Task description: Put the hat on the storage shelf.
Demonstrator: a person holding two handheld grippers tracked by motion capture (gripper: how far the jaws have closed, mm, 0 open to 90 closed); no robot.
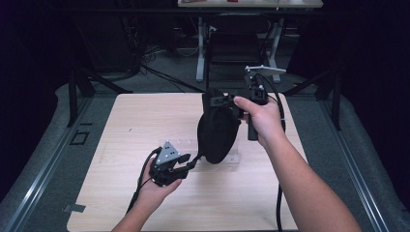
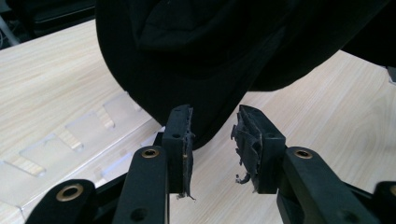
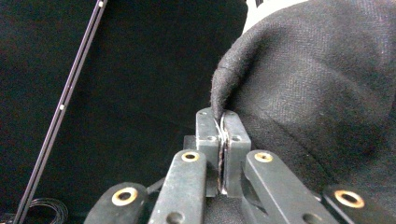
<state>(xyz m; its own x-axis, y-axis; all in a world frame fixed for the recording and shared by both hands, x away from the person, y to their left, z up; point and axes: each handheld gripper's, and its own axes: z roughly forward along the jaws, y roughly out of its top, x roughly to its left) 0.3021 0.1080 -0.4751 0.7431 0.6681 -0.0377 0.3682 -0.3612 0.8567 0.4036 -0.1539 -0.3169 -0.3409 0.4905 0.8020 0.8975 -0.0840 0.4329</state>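
Black fabric, a cloth pouch (image 1: 217,129), is hung above the wooden table (image 1: 125,130), pinched at its top edge by the right gripper (image 1: 231,104). The left gripper (image 1: 189,164), jaws spread, is aimed at its lower edge; closing there is judged next.

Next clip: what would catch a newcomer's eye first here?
A black cloth bag hangs above the middle of the pale wooden table, pinched at its top edge by the right gripper. Below it, the left gripper has its fingers parted around the bag's lower tip.
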